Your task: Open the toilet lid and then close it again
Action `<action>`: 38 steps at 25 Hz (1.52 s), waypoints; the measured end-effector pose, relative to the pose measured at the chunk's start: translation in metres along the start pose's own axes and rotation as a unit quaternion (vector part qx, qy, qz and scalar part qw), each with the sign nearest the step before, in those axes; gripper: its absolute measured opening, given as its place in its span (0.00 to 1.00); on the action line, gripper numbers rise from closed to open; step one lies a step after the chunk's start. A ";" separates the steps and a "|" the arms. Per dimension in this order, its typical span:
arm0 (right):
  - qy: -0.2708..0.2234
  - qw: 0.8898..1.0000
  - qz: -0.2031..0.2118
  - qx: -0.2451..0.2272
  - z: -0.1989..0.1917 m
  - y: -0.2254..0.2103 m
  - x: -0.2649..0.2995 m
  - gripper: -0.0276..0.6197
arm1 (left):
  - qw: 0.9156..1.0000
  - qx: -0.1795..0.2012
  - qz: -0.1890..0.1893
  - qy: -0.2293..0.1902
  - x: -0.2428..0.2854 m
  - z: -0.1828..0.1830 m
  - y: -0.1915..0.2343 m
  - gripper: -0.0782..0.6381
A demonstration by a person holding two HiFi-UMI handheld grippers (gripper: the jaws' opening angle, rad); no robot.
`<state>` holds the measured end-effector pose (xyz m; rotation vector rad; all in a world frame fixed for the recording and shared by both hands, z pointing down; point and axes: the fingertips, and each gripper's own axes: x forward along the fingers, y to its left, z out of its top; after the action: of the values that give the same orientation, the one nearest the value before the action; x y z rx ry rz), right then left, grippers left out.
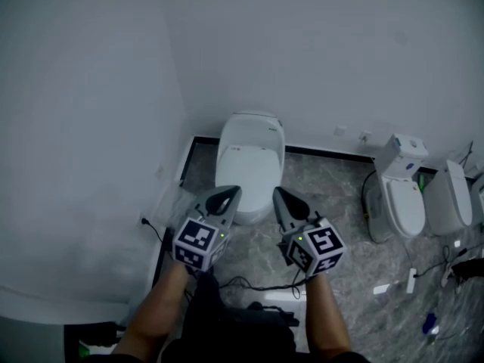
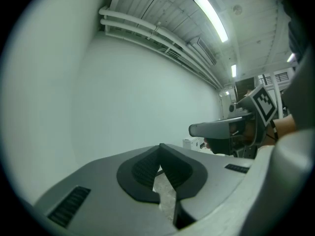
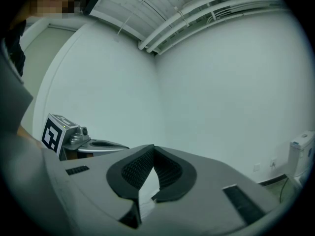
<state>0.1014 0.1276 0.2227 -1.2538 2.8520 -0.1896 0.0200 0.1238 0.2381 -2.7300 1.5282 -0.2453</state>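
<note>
Head view: forearms (image 1: 162, 308) at frame bottom, black cable (image 1: 246, 284) on marble floor (image 1: 344, 195) btwn them. Left gripper (image 1: 229, 195) and right gripper (image 1: 280, 195) side by side, jaws of each pinched together at the tips, nothing btwn; same in both gripper views. Just past the tips, white toilet (image 1: 253, 127) in the corner, toilet lid (image 1: 248, 165) apparently down. Off right, at least 2 more toilets (image 1: 401, 199) along the wall.

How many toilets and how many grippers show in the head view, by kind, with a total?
Toilets: 3 (corner toilet, middle toilet, right toilet)
Grippers: 2 (left gripper, right gripper)
Total: 5
A white shape cut off at the right edge is not counted.
</note>
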 end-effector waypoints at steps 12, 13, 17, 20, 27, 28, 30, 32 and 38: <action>0.058 0.996 -0.071 0.008 -0.013 -0.015 0.134 0.06 | 0.998 -0.030 -0.062 0.015 0.064 -0.026 0.131 0.12; 0.060 0.995 -0.078 0.010 -0.013 -0.017 0.143 0.06 | 0.997 -0.033 -0.067 0.018 0.068 -0.029 0.139 0.12; 0.076 0.991 -0.113 0.015 -0.017 -0.030 0.166 0.06 | 0.995 -0.045 -0.090 0.028 0.089 -0.039 0.162 0.12; 0.086 0.988 -0.125 0.020 -0.026 -0.037 0.180 0.06 | 0.993 -0.051 -0.101 0.034 0.103 -0.048 0.175 0.12; 0.078 0.991 -0.110 0.026 -0.020 -0.067 0.178 0.06 | 0.993 -0.046 -0.097 0.041 0.127 -0.045 0.157 0.12; 0.074 0.992 -0.103 0.025 -0.019 -0.073 0.177 0.06 | 0.994 -0.045 -0.090 0.041 0.131 -0.044 0.155 0.12; 0.069 0.993 -0.090 0.025 -0.018 -0.087 0.172 0.06 | 0.995 -0.048 -0.073 0.038 0.140 -0.038 0.148 0.12; 0.061 0.995 -0.077 0.029 -0.016 -0.102 0.168 0.06 | 0.996 -0.049 -0.060 0.040 0.148 -0.034 0.139 0.12; 0.048 0.997 -0.039 0.037 -0.011 -0.133 0.166 0.06 | 0.998 -0.033 -0.017 0.047 0.165 -0.025 0.130 0.12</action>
<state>0.0855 -0.0822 0.2541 -1.3801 2.8467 -0.3638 -0.0088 -0.0827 0.2749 -2.8356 1.5397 -0.3328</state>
